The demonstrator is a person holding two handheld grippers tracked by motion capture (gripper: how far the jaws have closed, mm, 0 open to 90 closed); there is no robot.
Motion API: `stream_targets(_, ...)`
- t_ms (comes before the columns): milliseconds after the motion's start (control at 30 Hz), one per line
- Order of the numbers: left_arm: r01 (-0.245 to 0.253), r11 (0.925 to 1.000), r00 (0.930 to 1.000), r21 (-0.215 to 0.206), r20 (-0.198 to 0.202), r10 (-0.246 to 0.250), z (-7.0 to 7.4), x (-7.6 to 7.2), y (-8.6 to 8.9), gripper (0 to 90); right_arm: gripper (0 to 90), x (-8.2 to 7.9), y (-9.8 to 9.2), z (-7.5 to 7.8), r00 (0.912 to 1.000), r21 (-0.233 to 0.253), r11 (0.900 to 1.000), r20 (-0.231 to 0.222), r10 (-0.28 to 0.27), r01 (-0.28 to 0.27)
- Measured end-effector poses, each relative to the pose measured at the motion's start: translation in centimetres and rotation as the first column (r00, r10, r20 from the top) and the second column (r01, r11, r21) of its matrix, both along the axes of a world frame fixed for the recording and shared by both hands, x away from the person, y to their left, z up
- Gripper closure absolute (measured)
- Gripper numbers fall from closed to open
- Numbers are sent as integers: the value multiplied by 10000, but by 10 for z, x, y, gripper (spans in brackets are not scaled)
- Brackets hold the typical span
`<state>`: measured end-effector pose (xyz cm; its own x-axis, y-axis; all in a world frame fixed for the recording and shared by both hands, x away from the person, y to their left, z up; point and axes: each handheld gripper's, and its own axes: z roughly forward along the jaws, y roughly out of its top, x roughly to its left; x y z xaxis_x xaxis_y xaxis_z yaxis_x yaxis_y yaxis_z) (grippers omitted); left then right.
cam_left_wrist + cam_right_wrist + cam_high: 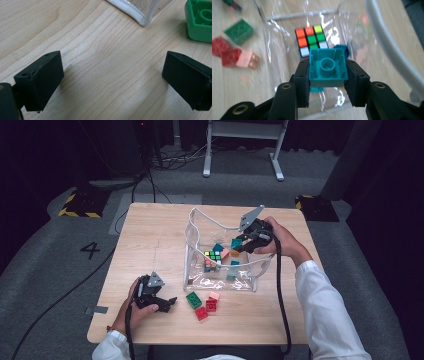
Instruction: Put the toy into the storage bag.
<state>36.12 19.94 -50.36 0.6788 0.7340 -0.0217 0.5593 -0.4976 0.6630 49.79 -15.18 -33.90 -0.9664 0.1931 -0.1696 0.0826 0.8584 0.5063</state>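
Observation:
A clear plastic bag (222, 282) with white trim stands open at mid-table. Inside lie a colour cube (212, 258), several teal bricks and a pink one. My right gripper (240, 245) hovers over the bag's right side, shut on a teal brick (327, 68) held hollow side up above the colour cube (310, 40). My left gripper (169, 303) rests low at the table's front left, open, with bare wood between its jaws (113, 65). A green brick (200, 22) lies just beyond its right jaw, next to the bag's corner (140, 15).
In front of the bag lie a green brick (193, 299), two red bricks (201, 313) (211, 305) and a pink one (214, 295). The wooden table (150, 235) is bare at left and back. The bag's white handle (387, 42) arches close to my right gripper.

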Motion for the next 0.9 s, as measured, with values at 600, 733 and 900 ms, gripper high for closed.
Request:
stream_targets(600,6,10000,10000,27,-33,-6,0,0,0,36,593,2,-31,-11,9977,-1781,9827,-368,-571,497)
stream_targets(733,2,10000,10000,23,-33,-1,0,0,0,36,568,1,-32,-10,9986,-1442,9883,-147,-518,491)
stream_targets(900,1,10000,10000,26,-34,-1,0,0,0,35,488,-5,-40,3,9980,-275,9981,318,-547,555)
